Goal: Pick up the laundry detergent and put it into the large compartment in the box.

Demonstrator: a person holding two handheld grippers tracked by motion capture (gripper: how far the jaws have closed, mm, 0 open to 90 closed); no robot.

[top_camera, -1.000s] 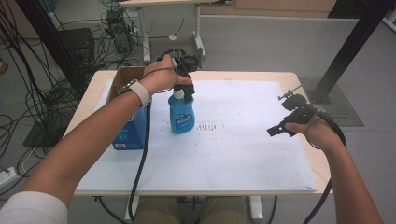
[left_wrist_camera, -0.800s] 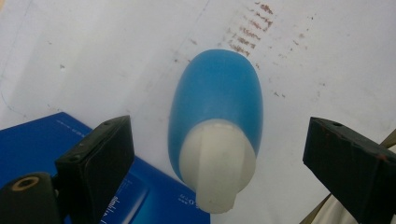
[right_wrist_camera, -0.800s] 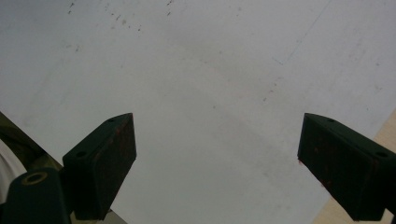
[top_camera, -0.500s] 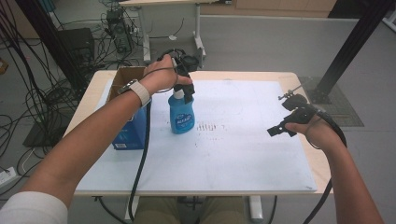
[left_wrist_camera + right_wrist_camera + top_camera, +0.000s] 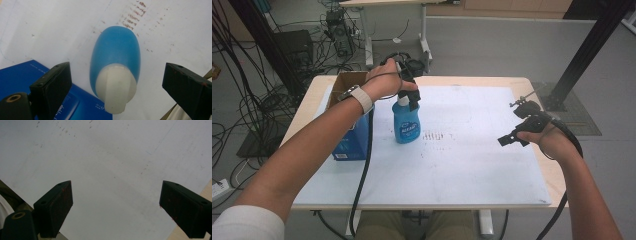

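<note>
The blue bottle (image 5: 406,125) carries a white label with print, too blurred in the high view to read. The blue box (image 5: 349,142) bears small white print near its lower edge, and in the left gripper view thin white lines of lettering (image 5: 62,107); none of it is legible.
</note>
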